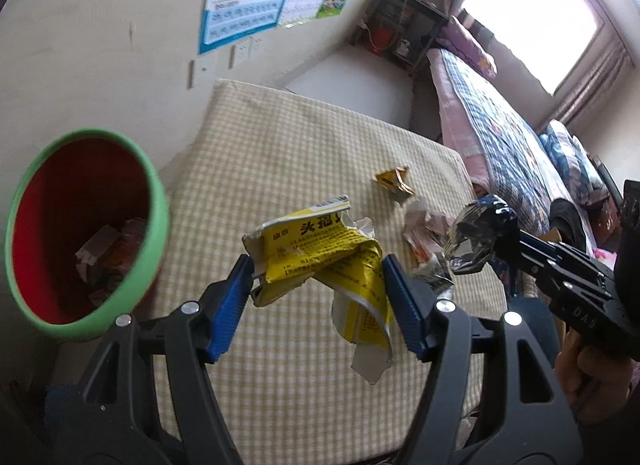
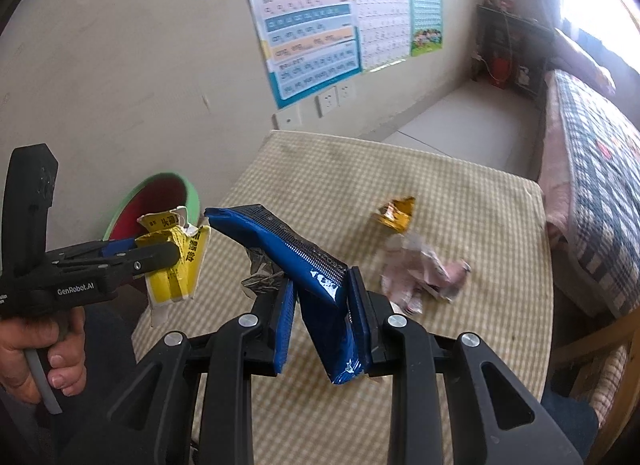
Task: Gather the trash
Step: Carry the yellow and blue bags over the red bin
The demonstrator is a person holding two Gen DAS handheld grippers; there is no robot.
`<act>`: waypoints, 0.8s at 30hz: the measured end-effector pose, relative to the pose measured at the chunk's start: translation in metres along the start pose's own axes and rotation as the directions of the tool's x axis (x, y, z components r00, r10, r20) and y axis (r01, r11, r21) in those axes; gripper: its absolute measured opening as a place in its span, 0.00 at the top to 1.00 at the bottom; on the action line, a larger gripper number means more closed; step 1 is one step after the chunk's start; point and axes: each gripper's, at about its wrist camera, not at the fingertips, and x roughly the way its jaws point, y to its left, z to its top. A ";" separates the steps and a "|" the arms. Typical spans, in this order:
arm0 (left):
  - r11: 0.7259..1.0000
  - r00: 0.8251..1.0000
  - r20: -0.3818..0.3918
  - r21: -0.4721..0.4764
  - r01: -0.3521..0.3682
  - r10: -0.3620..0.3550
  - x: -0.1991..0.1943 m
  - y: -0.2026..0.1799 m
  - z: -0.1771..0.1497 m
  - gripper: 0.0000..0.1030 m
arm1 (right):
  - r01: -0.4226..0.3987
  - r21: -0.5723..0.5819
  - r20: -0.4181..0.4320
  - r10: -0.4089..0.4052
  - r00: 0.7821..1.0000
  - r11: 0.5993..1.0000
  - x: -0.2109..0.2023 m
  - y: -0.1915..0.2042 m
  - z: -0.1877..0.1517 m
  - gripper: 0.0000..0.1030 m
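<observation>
My left tongs [image 1: 316,285] are clamped, fairly wide, on a crumpled yellow medicine box [image 1: 320,261] printed with black Chinese characters, only partly readable; its torn white flap hangs below the pads; my right tongs [image 2: 320,317] are pinched narrow on a blue foil wrapper [image 2: 316,277], its silver inside showing at the crumpled end; "GenRobot.AI" is lettered in white on the left tongs' body, seen from the right wrist camera; both pieces are held above the checked tabletop [image 1: 280,169]; on the tabletop lie a small gold wrapper [image 2: 396,211] and, nearer me, a heap of crumpled pinkish paper [image 2: 424,273], apart from each other; the red bin with a green rim [image 1: 86,231] stands off the tabletop's left edge by the wall, scraps already inside it; the wall posters [image 2: 308,21] carry rows of script too blurred to read; a quilted bed [image 1: 504,133] runs along the right.
</observation>
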 end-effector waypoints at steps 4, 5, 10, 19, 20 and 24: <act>0.999 0.999 0.034 -0.036 -0.033 0.034 -0.015 0.027 0.004 0.38 | -0.026 -0.045 0.007 0.027 1.000 0.999 0.007 0.025 0.015 0.75; 0.998 0.998 0.041 -0.044 -0.041 0.042 -0.019 0.032 0.005 0.38 | -0.033 -0.054 0.008 0.033 0.999 0.998 0.008 0.029 0.017 0.75; 0.993 0.993 0.077 -0.089 -0.082 0.089 -0.039 0.065 0.010 0.38 | -0.075 -0.108 0.007 0.076 0.997 0.991 0.022 0.061 0.036 0.75; 0.972 0.977 0.112 -0.175 -0.158 0.179 -0.070 0.128 0.015 0.38 | -0.177 -0.182 -0.010 0.178 0.984 0.967 0.053 0.128 0.065 0.75; 0.969 0.976 0.113 -0.182 -0.164 0.187 -0.072 0.134 0.014 0.38 | -0.188 -0.190 -0.013 0.189 0.982 0.964 0.057 0.136 0.067 0.75; 0.958 0.970 0.115 -0.217 -0.187 0.215 -0.080 0.154 0.012 0.38 | -0.225 -0.208 -0.025 0.225 0.974 0.952 0.071 0.164 0.078 0.75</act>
